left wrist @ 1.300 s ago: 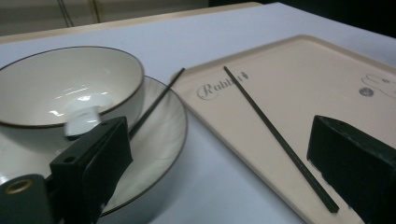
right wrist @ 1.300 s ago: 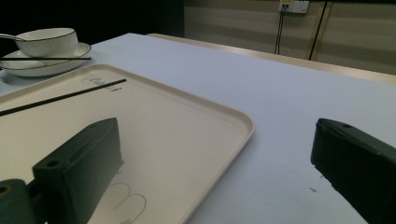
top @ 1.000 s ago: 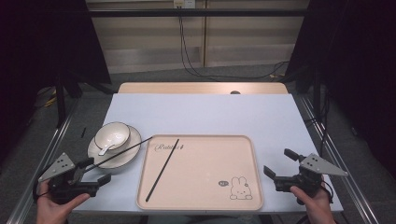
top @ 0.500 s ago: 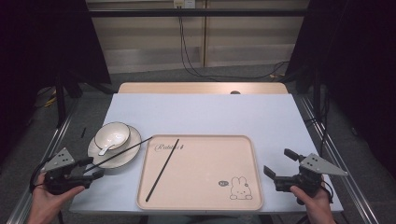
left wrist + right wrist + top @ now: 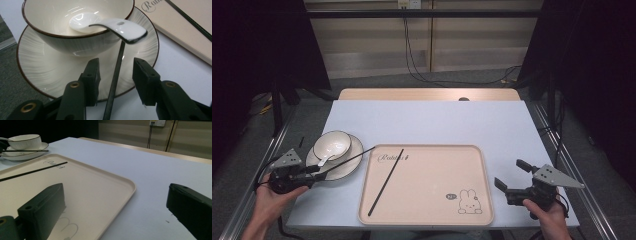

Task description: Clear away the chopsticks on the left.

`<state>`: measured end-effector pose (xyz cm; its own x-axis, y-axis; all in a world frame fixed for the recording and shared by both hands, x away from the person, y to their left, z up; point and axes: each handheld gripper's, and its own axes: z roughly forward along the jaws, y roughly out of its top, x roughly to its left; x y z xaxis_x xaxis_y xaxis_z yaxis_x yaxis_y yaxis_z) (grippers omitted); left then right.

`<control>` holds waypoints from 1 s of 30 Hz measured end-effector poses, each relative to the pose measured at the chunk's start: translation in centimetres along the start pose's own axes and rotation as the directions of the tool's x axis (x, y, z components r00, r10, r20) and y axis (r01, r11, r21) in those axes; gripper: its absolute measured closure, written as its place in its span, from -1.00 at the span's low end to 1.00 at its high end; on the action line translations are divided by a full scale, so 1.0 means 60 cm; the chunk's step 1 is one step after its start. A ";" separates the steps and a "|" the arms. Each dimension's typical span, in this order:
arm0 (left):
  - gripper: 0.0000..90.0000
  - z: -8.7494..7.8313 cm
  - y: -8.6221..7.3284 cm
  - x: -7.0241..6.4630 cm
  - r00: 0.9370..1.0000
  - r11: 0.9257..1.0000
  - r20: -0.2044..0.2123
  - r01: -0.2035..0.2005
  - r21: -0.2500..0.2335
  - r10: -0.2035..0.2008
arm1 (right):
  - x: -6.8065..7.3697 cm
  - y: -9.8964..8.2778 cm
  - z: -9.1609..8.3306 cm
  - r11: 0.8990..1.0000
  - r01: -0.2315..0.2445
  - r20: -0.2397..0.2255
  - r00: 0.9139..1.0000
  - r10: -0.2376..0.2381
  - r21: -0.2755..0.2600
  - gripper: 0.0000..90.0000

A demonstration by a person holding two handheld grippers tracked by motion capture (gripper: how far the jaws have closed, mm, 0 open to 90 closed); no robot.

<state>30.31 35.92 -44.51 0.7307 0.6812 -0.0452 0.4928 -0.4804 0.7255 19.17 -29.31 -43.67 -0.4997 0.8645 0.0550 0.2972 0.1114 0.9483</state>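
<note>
Straddling a thin black chopstick [image 5: 115, 75], the left tongs [image 5: 115, 77] are sitting at the near-left edge of the tabletop [image 5: 452, 120], jaws apart on either side of the stick and not yet touching it as far as the left gripper view shows. That chopstick is lying across the rim of the plate [image 5: 32, 72], passing under the handle of the white spoon [image 5: 110, 25] that's resting in the bowl [image 5: 62, 15]. Its twin, the second chopstick [image 5: 386, 182], is lying diagonally on the beige tray [image 5: 427, 200] with the rabbit print.

The right tongs [image 5: 513, 182] are hovering off the tray's right edge, jaws wide apart and holding nothing.

Handling-wise, the stick is looking light, stiff and pretty slick, so it'll probably want to roll or pivot if it's pinched off-centre. Grabbing it right where it's sitting between the jaws, squarely across the shaft, seems like the safest bet. The spoon handle is hanging just over it, so a careless lift could be knocking the ceramic around, and that stuff looks chippable.
</note>
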 end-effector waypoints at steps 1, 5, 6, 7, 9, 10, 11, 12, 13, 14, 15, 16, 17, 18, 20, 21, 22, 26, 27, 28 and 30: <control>0.40 0.006 0.005 0.000 1.000 1.000 0.004 -0.007 0.017 0.007 | 0.000 0.000 0.001 1.000 -0.001 0.000 1.000 0.001 -0.001 -0.97; 0.52 0.016 0.010 0.000 0.999 0.999 0.026 -0.027 0.037 0.026 | -0.001 0.000 0.000 1.000 0.001 -0.001 1.000 -0.001 0.000 -0.96; 0.52 0.016 0.010 0.000 0.999 0.999 0.026 -0.027 0.037 0.026 | -0.001 0.000 0.000 1.000 0.001 -0.001 1.000 -0.001 0.000 -0.96; 0.56 0.018 0.010 -0.001 0.999 0.999 0.022 -0.025 0.045 0.024 | -0.001 0.000 0.000 1.000 0.000 0.000 1.000 0.000 0.000 -0.96; 0.60 0.022 0.011 -0.001 0.999 0.998 0.033 -0.033 0.058 0.031 | -0.001 0.000 0.000 1.000 0.000 -0.002 1.000 0.000 0.001 -0.97; 0.66 0.023 0.011 -0.001 0.999 0.997 0.038 -0.037 0.067 0.035 | 0.000 0.000 0.001 1.000 -0.003 0.002 1.000 0.003 0.000 -0.96; 0.66 0.024 0.012 -0.001 0.999 0.997 0.040 -0.038 0.067 0.035 | 0.000 0.000 0.001 1.000 -0.003 0.002 1.000 0.003 0.000 -0.96; 0.72 0.025 0.012 -0.001 0.999 0.997 0.042 -0.037 0.073 0.034 | 0.000 0.000 0.000 1.000 0.000 -0.001 1.000 0.000 0.001 -0.97; 0.75 0.027 0.012 -0.002 0.998 0.995 0.052 -0.043 0.085 0.039 | 0.000 0.000 0.000 1.000 -0.001 -0.001 1.000 0.001 0.001 -0.97; 0.76 0.027 0.012 -0.002 0.998 0.995 0.052 -0.043 0.085 0.039 | 0.000 0.000 0.000 1.000 -0.001 -0.001 1.000 0.001 0.001 -0.97; 0.76 0.029 0.012 -0.003 0.998 0.995 0.057 -0.043 0.085 0.038 | 0.000 0.000 0.001 1.000 -0.001 0.000 1.000 0.001 0.002 -0.96; 0.80 0.028 0.012 -0.002 0.997 0.994 0.060 -0.054 0.095 0.049 | 0.000 0.000 0.000 1.000 0.001 -0.001 1.000 -0.001 0.001 -0.96; 0.85 0.029 0.013 -0.004 0.997 0.995 0.061 -0.048 0.093 0.042 | 0.000 0.000 0.000 1.000 0.001 -0.003 1.000 -0.001 0.002 -0.96; 0.88 0.030 0.014 -0.004 0.996 0.994 0.069 -0.062 0.095 0.055 | 0.000 0.000 0.000 1.000 -0.001 -0.001 1.000 0.001 0.002 -0.96; 0.90 0.031 0.015 -0.004 0.996 0.993 0.075 -0.061 0.099 0.054 | 0.000 0.000 0.001 1.000 0.001 0.004 1.000 -0.001 0.001 -0.96; 0.90 0.031 0.015 -0.004 0.996 0.993 0.072 -0.060 0.098 0.053 | 0.000 0.000 0.001 1.000 0.001 0.004 1.000 -0.001 0.001 -0.96; 0.90 0.032 0.016 -0.005 0.996 0.993 0.071 -0.060 0.100 0.053 | -0.001 0.000 0.001 1.000 0.004 0.005 1.000 -0.004 0.001 -0.96; 0.90 0.030 0.017 -0.005 0.996 0.993 0.078 -0.052 0.107 0.044 | -0.001 0.000 0.002 1.000 0.003 0.005 1.000 -0.003 0.002 -0.96; 0.90 0.030 0.017 -0.005 0.997 0.994 0.075 -0.036 0.100 0.029 | 0.000 0.000 0.001 1.000 -0.002 0.005 1.000 0.002 0.001 -0.96; 0.90 0.029 0.017 -0.006 0.997 0.994 0.075 -0.024 0.102 0.017 | -0.001 0.000 0.002 1.000 0.002 0.005 1.000 -0.002 0.000 -0.96; 0.90 0.024 0.018 -0.007 0.998 0.994 0.064 0.003 0.110 -0.010 | 0.000 0.000 0.001 1.000 -0.003 0.005 1.000 0.003 0.001 -0.96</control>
<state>31.21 34.34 -44.70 0.7544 0.6493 -0.0968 0.5441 -0.5360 0.6455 19.22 -29.26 -43.70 -0.4944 0.8674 0.0563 0.2991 0.1090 0.9480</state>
